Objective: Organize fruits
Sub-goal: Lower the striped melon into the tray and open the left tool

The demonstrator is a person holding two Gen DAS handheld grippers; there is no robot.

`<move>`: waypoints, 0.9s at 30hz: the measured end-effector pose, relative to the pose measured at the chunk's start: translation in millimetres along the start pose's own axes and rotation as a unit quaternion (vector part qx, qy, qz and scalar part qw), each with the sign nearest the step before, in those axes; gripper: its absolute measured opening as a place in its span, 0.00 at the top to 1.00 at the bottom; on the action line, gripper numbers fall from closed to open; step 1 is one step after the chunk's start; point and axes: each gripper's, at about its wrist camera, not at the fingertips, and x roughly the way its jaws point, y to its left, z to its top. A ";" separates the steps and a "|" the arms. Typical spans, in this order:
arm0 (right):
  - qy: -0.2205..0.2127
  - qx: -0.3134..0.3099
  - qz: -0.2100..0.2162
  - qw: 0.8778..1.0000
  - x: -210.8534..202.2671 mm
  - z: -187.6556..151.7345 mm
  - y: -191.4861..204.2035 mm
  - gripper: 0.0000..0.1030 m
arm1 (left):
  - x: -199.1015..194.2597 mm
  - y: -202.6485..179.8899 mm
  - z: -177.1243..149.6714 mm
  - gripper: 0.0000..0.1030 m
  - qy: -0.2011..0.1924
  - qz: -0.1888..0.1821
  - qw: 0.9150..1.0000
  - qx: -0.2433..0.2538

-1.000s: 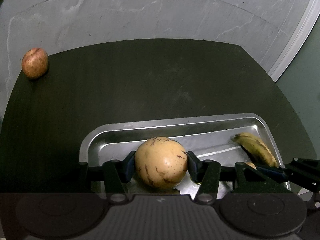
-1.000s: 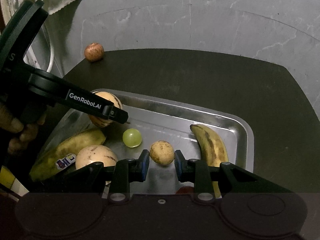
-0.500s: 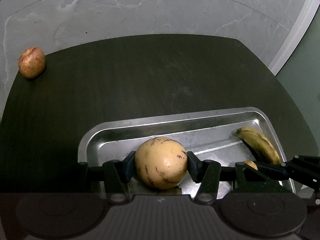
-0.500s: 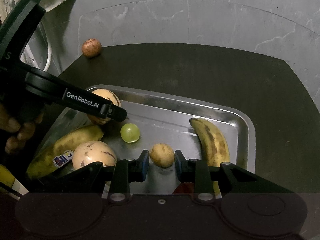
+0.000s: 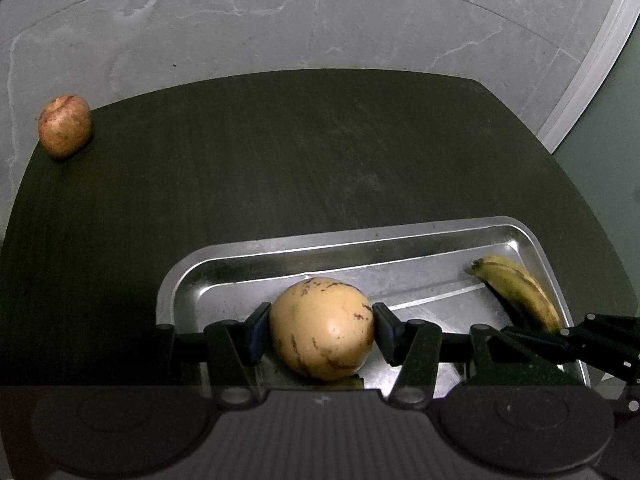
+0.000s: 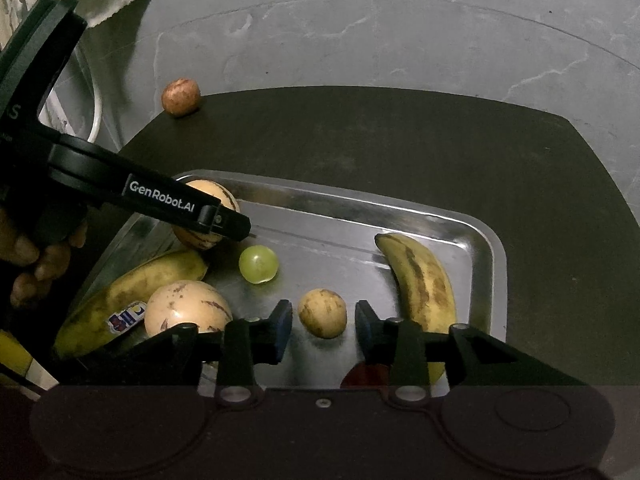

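My left gripper (image 5: 322, 331) is shut on a large tan melon (image 5: 320, 312) with brown streaks, at the near left part of the steel tray (image 5: 360, 240). In the right wrist view the same melon (image 6: 196, 240) shows under a left finger (image 6: 224, 222). My right gripper (image 6: 322, 323) has its jaws opening. A small tan round fruit (image 6: 322, 308) lies on the tray (image 6: 480, 232) between its pads, with a gap on each side. A reddish apple (image 5: 64, 126) sits at the table's far left corner.
In the tray lie a green round fruit (image 6: 258, 263), a spotted banana (image 6: 420, 284) on the right, a stickered banana (image 6: 132, 292) and a second tan melon (image 6: 188, 310) on the left. Something red (image 6: 364, 374) peeks from under my right gripper. A hand (image 6: 28, 264) holds the left gripper.
The right jaws have parted from the small tan fruit, which now lies free on the tray. The left gripper still grips the melon and has not moved.
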 end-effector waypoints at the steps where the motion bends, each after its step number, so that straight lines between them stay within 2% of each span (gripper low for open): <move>1: -0.001 0.001 -0.003 1.000 -0.3 -0.1 -0.4 0.58 | -0.2 0.2 -0.2 0.43 0.000 0.000 1.000 0.000; 12: -0.013 0.005 -0.003 1.000 -9.6 -4.5 -2.2 0.42 | -4.5 -1.1 -2.0 0.35 -0.011 0.005 1.000 0.000; 22: -0.045 0.015 -0.003 0.999 -29.9 -9.0 -3.2 0.20 | -15.1 -2.7 -4.6 0.19 -0.028 0.010 1.000 -0.004; 24: -0.051 0.017 0.001 0.999 -33.0 -9.4 -3.4 0.18 | -18.2 -3.2 -5.2 0.15 -0.031 0.012 0.999 -0.005; 27: -0.060 0.022 0.002 0.998 -37.1 -11.4 -5.2 0.13 | -23.1 -3.6 -4.3 0.06 -0.039 0.016 0.999 -0.008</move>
